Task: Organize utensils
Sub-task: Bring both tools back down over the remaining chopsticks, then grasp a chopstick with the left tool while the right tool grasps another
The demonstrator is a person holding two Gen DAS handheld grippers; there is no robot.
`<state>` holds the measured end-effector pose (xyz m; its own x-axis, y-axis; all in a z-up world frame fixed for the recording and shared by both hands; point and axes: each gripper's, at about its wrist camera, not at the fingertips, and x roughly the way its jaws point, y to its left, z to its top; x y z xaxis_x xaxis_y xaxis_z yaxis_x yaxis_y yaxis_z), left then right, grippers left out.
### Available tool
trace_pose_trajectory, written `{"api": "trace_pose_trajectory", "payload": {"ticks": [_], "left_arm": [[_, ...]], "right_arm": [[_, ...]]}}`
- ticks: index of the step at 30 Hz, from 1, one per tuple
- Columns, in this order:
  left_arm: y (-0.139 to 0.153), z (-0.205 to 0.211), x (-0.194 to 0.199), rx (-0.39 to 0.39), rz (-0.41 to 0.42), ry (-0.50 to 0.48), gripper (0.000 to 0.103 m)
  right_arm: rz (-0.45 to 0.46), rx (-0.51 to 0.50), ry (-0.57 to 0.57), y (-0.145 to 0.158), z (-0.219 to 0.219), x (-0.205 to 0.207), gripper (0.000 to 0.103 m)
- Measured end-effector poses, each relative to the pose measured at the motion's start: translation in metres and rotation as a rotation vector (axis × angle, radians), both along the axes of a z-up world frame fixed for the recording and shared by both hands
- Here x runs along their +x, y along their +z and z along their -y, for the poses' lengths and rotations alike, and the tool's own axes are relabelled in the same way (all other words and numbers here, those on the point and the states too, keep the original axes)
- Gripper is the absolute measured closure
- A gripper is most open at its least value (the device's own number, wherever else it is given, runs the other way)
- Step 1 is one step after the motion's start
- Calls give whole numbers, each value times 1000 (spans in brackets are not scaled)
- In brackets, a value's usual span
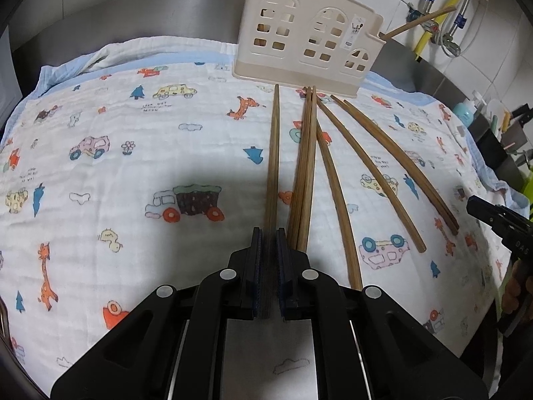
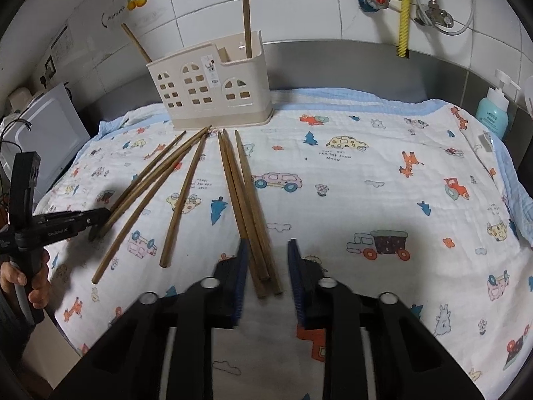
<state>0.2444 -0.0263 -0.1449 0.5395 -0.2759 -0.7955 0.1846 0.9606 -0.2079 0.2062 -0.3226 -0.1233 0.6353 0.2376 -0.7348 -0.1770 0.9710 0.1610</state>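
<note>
The left gripper is closed on a single chopstick. The right gripper stands open around the near ends of three chopsticks, close to its left pad. All lie on the cloth, pointing to the holder at its far edge.

— What's there to sort?

— Brown wooden chopsticks, long and tapered, lying loose on the cloth just in front of the holder.

— How do they lie?

— Fanned out, thin tips toward the holder. Three lie bunched together, touching; the others spread apart to the side.

— And the holder?

— A cream plastic utensil holder shaped like a house with window cut-outs, standing upright. Two chopsticks already stand in it, one leaning.
</note>
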Motion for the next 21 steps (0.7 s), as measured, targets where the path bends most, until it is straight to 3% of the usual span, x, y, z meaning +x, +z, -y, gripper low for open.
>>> {"api": "trace_pose_trajectory", "payload": {"ticks": [21], "left_arm": [[-1, 0, -4, 23, 0, -14, 95]], "right_arm": [[-58, -95, 125, -20, -16, 27, 92]]}}
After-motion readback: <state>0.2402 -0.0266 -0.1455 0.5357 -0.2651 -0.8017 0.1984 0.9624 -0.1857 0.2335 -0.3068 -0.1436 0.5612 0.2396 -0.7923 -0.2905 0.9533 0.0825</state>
